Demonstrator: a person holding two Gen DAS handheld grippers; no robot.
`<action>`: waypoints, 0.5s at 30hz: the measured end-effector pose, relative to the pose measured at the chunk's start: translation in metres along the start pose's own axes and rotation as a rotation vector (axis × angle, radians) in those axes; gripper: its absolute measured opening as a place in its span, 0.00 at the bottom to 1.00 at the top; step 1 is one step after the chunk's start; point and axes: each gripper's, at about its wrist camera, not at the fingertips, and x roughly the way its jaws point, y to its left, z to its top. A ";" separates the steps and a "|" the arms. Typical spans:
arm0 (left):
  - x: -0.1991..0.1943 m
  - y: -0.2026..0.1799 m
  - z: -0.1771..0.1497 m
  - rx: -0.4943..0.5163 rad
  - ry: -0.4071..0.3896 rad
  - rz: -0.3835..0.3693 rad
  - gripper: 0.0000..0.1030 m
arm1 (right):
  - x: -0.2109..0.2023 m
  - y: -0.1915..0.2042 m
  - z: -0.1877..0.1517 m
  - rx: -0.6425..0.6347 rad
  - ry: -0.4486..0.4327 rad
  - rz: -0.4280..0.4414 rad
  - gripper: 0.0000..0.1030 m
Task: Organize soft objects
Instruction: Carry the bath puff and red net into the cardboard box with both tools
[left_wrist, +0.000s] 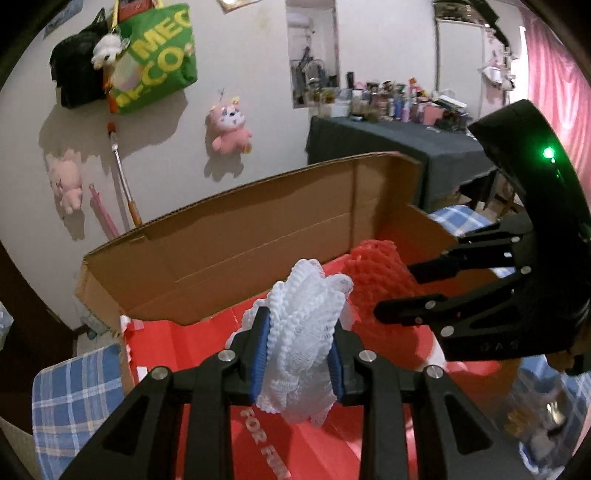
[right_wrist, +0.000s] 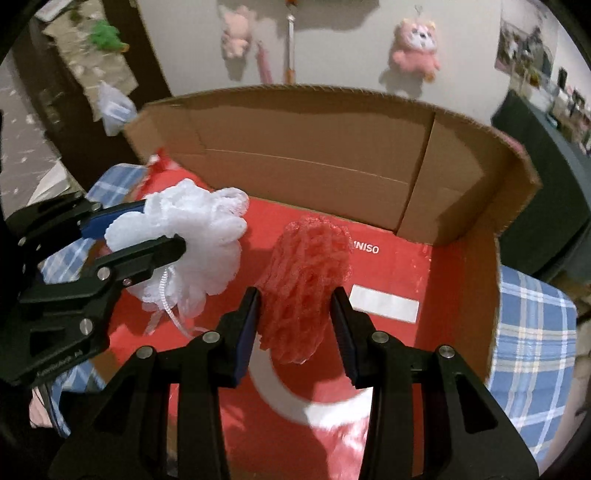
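Nearest in the left wrist view, the left gripper (left_wrist: 299, 350) has its jaws clamped on a white mesh bath pouf (left_wrist: 304, 343), squeezed between blue pads and held above the box floor; its looped cord hangs below it in the right wrist view. To its right, the right gripper (right_wrist: 295, 317) has its jaws around a red mesh pouf (right_wrist: 304, 284); the near-left pad touches it, but a sliver of gap shows at the other pad, so a firm clamp cannot be confirmed. Both poufs sit over the red liner (right_wrist: 388, 354) inside the open cardboard box (right_wrist: 314, 147), which rests on blue plaid cloth (right_wrist: 532, 332). Risks, as judged: the red pouf may slip or drop early if the jaws are not fully closed on it; the white pouf's dangling cord may snag a finger or the box edge on release; the two grippers are close together and could collide; compressed mesh may spring out on release. Legible writing: "FOR FUN" on the liner near the left gripper, "NISO" (first letter hidden) beyond the red pouf, and a blank white label (right_wrist: 384, 304). Farther off, a green bag (left_wrist: 155, 59) on the wall reads "MEG", partly cut off.
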 end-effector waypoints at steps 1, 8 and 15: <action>0.007 0.002 0.002 -0.007 0.012 -0.003 0.29 | 0.005 -0.002 0.003 0.007 0.008 -0.009 0.36; 0.045 0.008 0.006 -0.017 0.060 0.030 0.30 | 0.040 -0.016 0.022 0.055 0.070 -0.055 0.37; 0.061 0.010 0.006 -0.029 0.074 0.039 0.35 | 0.047 -0.023 0.026 0.071 0.082 -0.058 0.39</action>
